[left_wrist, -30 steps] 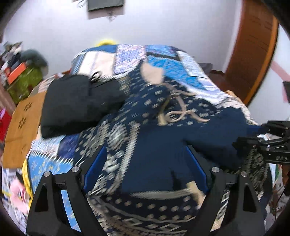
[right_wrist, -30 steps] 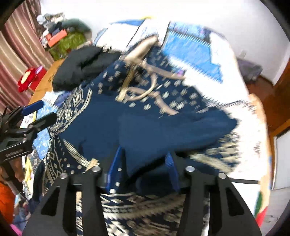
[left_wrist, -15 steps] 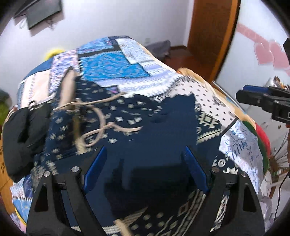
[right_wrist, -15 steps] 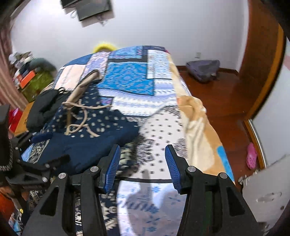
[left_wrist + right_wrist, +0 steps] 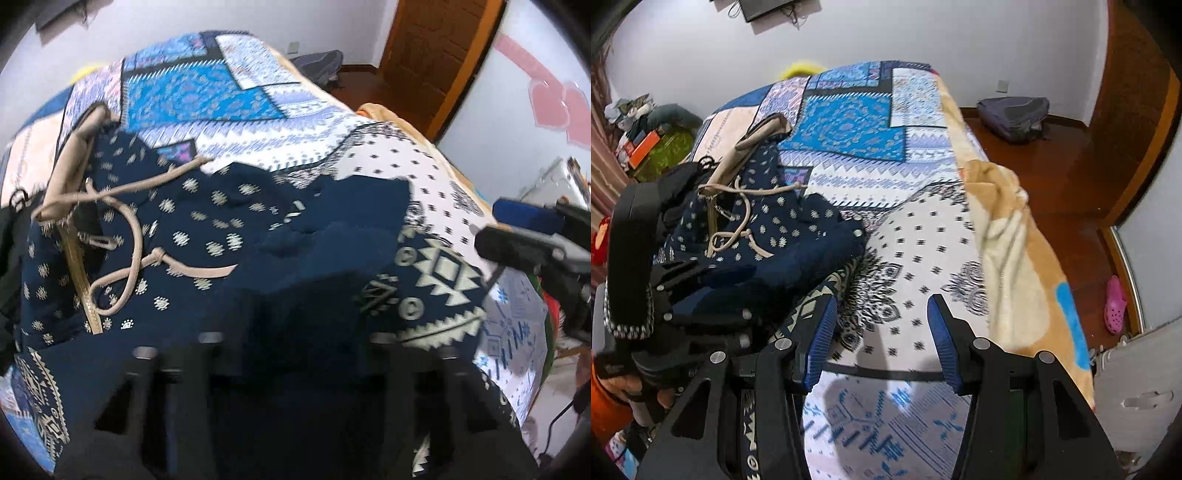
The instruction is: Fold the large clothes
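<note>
Presently: navy garment (image 5: 798,236) soft, bulky, drapes; grip at hem. Right gripper (image 5: 882,339) wide, empty beside garment; left gripper (image 5: 295,369) blurred, closure undeterminable.

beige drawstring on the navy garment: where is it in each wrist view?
Left wrist: beige drawstring left of centre, looped across the navy garment.
Right wrist: drawstring upper left, on the garment.
Shared landmark: bright blue quilt panel, just beyond the garment.
</note>
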The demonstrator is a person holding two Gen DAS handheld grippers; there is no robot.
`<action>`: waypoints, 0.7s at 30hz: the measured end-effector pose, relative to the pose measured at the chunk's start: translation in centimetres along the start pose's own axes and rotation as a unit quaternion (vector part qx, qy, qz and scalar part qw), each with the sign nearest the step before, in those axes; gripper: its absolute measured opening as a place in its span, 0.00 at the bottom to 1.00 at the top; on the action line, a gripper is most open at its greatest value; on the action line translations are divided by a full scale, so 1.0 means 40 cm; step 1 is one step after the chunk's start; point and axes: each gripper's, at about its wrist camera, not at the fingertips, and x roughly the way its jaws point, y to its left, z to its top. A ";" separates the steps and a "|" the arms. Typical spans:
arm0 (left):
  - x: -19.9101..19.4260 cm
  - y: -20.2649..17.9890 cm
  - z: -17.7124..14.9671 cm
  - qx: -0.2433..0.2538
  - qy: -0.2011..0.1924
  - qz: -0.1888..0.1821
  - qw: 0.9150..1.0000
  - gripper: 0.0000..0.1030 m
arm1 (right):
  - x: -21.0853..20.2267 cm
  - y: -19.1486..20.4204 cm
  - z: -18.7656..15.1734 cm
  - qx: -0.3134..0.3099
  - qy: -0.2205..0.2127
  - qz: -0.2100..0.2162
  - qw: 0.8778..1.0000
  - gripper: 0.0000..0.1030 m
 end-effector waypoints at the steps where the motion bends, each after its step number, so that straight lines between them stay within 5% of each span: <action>1: 0.000 0.014 0.002 -0.009 0.002 -0.004 1.000 0.10 | 0.011 0.005 0.002 -0.002 0.004 0.003 1.000 0.46; 9: -0.195 0.114 0.044 -0.034 -0.096 0.017 0.995 0.05 | 0.075 0.045 -0.020 -0.029 0.034 0.006 0.999 0.46; 13: -0.350 0.151 0.062 -0.026 -0.169 0.029 0.985 0.05 | 0.054 0.050 0.004 -0.035 0.034 0.011 0.999 0.46; 17: -0.462 0.181 0.039 -0.023 -0.235 0.055 0.970 0.05 | 0.013 0.059 0.039 -0.012 -0.015 0.022 1.000 0.46; 21: -0.498 0.228 -0.018 -0.034 -0.255 0.086 0.962 0.05 | 0.067 0.092 0.029 -0.019 0.016 0.020 0.999 0.46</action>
